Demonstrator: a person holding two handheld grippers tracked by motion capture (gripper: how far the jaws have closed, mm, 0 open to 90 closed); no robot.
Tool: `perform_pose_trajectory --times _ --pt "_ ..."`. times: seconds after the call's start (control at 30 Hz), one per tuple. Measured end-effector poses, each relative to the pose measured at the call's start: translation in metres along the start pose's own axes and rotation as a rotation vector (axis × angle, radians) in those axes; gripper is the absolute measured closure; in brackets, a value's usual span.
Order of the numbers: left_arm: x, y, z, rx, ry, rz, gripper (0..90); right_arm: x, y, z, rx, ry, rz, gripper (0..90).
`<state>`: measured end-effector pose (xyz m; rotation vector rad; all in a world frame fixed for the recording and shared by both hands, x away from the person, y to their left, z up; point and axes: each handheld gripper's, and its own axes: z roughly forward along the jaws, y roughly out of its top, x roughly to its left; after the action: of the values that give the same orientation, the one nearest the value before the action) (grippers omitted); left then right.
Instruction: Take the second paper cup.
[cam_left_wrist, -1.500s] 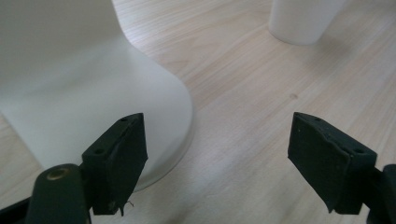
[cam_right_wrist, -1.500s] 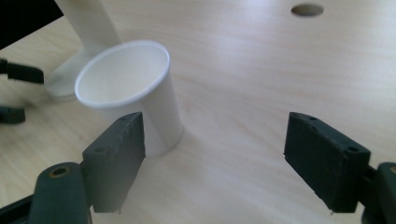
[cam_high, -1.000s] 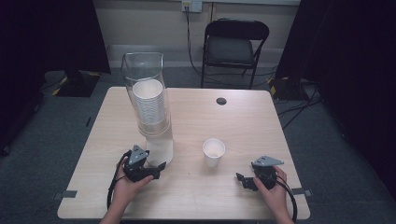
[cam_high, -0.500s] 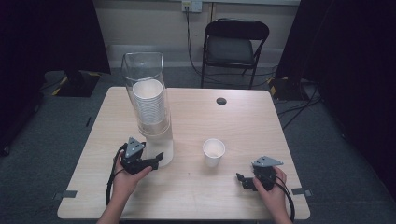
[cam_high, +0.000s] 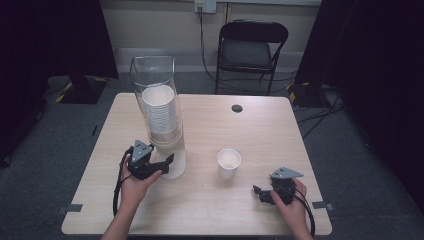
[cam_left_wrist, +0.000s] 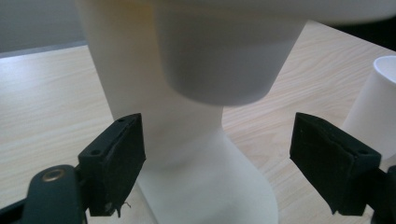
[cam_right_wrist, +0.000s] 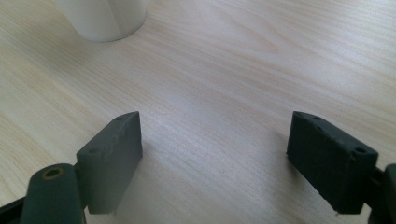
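Note:
A clear tube dispenser (cam_high: 156, 80) holds a stack of white paper cups (cam_high: 159, 107) on a white stand (cam_high: 176, 169), left of the table's centre. My left gripper (cam_high: 167, 164) is open at the stand's front. In the left gripper view its jaws straddle the stand's narrow neck (cam_left_wrist: 187, 154) without touching it, and the lowest cup (cam_left_wrist: 224, 56) hangs just above. A single white paper cup (cam_high: 229, 162) stands upright mid-table, also seen as the single cup (cam_left_wrist: 373, 107) at the right edge. My right gripper (cam_high: 260, 194) rests open near the front right, its jaws (cam_right_wrist: 215, 158) over bare wood, the cup's base (cam_right_wrist: 107, 16) ahead.
The wooden table (cam_high: 260, 130) has a round black cable hole (cam_high: 237, 108) at the back. A black folding chair (cam_high: 252, 50) stands behind the table. Cables trail on the floor at the right.
My left gripper has lifted a little and edged closer to the dispenser's stand. The right gripper and the single cup have not moved.

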<state>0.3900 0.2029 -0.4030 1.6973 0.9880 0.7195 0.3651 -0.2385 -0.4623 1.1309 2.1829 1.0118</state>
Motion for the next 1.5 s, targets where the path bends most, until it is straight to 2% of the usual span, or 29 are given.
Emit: perform_pose_trajectory --times 0.07,0.27,0.53,0.7,0.8,0.93,1.03,1.07,1.13,1.2,1.23,1.27,1.3,1.33,1.4,1.43,1.5 --pt "0.000 0.004 0.000 -0.019 -0.005 -0.017 18.0 0.000 0.000 0.000 0.000 0.000 0.000 17.7" --pt "0.002 0.013 -0.002 -0.055 0.008 -0.018 18.1 0.000 0.000 0.000 0.000 0.000 0.000 17.7" --pt "0.004 0.015 0.003 -0.090 0.003 -0.023 18.8 0.000 0.000 0.000 0.000 0.000 0.000 17.6" --pt "0.001 0.015 0.007 -0.076 0.003 -0.004 18.9 0.000 0.000 0.000 0.000 0.000 0.000 17.6" --pt "0.000 0.015 0.011 -0.086 0.004 -0.004 19.1 0.000 0.000 0.000 0.000 0.000 0.000 17.7" --pt "-0.001 0.016 0.011 -0.113 0.014 -0.007 19.3 0.000 0.000 0.000 0.000 0.001 0.000 17.7" --pt "0.000 0.019 0.010 -0.147 0.016 -0.028 19.3 0.000 0.000 0.000 0.000 0.000 0.000 17.6" --pt "0.000 0.020 0.010 -0.142 0.028 -0.022 19.3 0.000 0.000 0.000 0.000 0.001 0.001 17.6" --pt "0.000 0.021 0.011 -0.150 0.019 -0.026 18.1 0.000 0.000 0.000 0.000 0.000 0.000 17.7" --pt "-0.001 0.023 0.012 -0.140 0.043 -0.002 17.0 0.000 0.000 0.000 0.000 0.000 0.000 17.7" --pt "-0.001 0.023 0.012 -0.140 0.042 0.014 17.8 0.000 0.000 0.000 0.000 0.001 0.000 17.7" --pt "-0.001 0.024 0.011 -0.150 0.042 0.012 18.7 0.000 0.000 0.000 0.000 0.001 0.001 17.6" --pt "0.001 0.025 0.009 -0.145 0.052 0.042 19.5 0.000 0.000 0.000 0.000 0.001 0.000 17.6" --pt "0.000 0.026 0.009 -0.156 0.044 0.053 18.7 0.000 0.000 0.000 0.000 0.001 0.000 17.7" --pt "-0.002 0.026 0.009 -0.157 0.034 0.061 23.4 0.000 0.000 0.000 0.000 0.000 0.000 17.6" --pt "-0.003 0.025 0.010 -0.146 0.027 0.068 29.1 0.000 0.000 0.000 0.000 0.001 0.000 17.6" --pt "-0.002 0.025 0.010 -0.144 0.037 0.079 31.6 0.000 0.000 0.000 0.000 0.001 0.000 17.6"
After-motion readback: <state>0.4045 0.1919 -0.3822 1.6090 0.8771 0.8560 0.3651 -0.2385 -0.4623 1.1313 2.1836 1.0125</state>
